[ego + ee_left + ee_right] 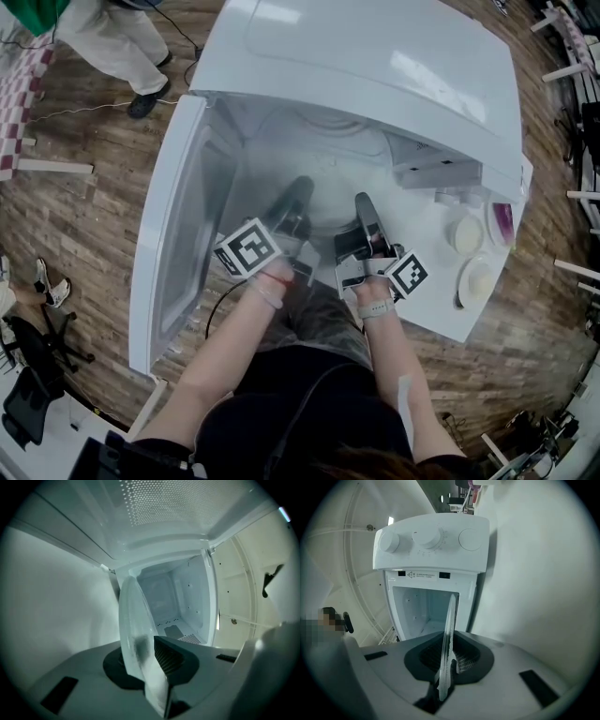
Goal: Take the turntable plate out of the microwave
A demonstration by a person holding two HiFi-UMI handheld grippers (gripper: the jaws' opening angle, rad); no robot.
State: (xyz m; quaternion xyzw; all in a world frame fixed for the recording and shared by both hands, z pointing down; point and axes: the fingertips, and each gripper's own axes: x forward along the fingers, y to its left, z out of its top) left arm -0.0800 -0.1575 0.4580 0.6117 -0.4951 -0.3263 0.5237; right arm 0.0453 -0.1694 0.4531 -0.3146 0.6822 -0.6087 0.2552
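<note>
The open door [178, 225] walls the cavity [272, 155] mouth on the left, and the control panel [472, 258] bounds it on the right. Left gripper [300, 192], right gripper [363, 206] and the plate [133, 630] fill the middle, leaving a slim gap between the two grippers.

In both gripper views we see the glass plate [133, 625] only edge-on, its near rim buried between the jaws. From the head view we cannot trace its outline inside the microwave [375, 66]. The label [424, 575] under the knobs is too small to read. The top edge cuts off a bystander [117, 42].
</note>
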